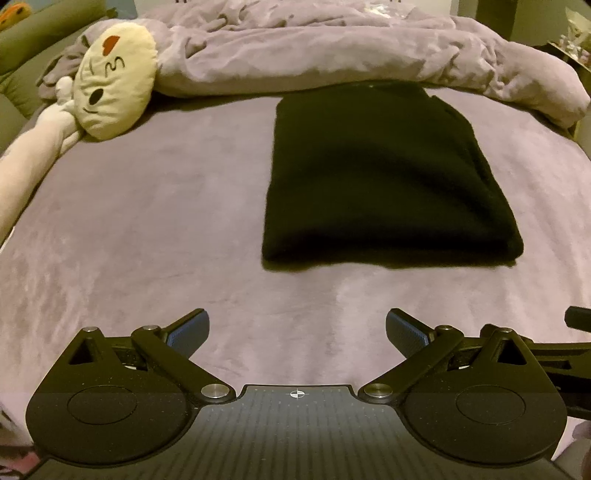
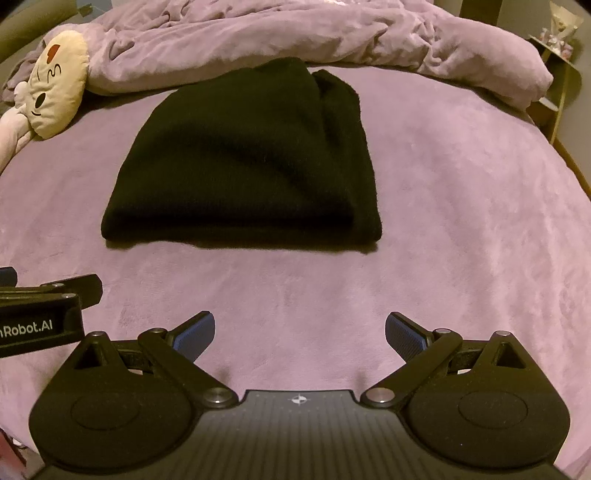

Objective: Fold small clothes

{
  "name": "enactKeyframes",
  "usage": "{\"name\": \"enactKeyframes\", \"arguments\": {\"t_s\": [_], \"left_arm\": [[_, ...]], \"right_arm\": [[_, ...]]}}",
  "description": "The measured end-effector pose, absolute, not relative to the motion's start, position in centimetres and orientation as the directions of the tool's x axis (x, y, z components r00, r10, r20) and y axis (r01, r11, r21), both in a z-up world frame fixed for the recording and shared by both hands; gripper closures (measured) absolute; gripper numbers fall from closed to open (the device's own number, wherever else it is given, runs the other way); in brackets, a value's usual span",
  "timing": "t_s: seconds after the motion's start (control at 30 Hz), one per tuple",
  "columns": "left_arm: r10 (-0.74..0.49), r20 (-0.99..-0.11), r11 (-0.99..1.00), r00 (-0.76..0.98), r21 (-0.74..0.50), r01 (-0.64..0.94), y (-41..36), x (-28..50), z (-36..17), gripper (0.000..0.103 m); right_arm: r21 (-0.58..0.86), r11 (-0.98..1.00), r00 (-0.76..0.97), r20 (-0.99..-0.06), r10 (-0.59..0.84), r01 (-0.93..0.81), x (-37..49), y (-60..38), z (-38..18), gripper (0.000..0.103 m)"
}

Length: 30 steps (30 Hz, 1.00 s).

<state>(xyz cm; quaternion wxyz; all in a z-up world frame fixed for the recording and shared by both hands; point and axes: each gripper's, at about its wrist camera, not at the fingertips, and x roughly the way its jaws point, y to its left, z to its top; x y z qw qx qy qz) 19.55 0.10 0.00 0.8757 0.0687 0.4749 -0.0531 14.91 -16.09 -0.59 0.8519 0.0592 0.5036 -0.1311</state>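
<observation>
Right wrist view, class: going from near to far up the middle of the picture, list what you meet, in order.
Right tool → bare purple bed sheet → folded black garment → crumpled purple blanket.

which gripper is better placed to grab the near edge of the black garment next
Right, probably. In the right wrist view the black garment lies almost straight ahead of the open right gripper. From the open left gripper it sits off to the right. Both are apart from it.
</observation>
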Motion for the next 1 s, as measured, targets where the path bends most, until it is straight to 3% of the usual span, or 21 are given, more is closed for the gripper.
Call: {"name": "enactKeyframes", "arguments": {"t_s": [1.0], "left_arm": [[-0.052,-0.858,0.985,0.51,0.04,0.169,-0.41,19.75,0.05,0.0]], "right_arm": [[-0.023,0.956,0.456,-0.876,-0.16,0.291,14.77,-16.65,-0.42,0.004]]}}
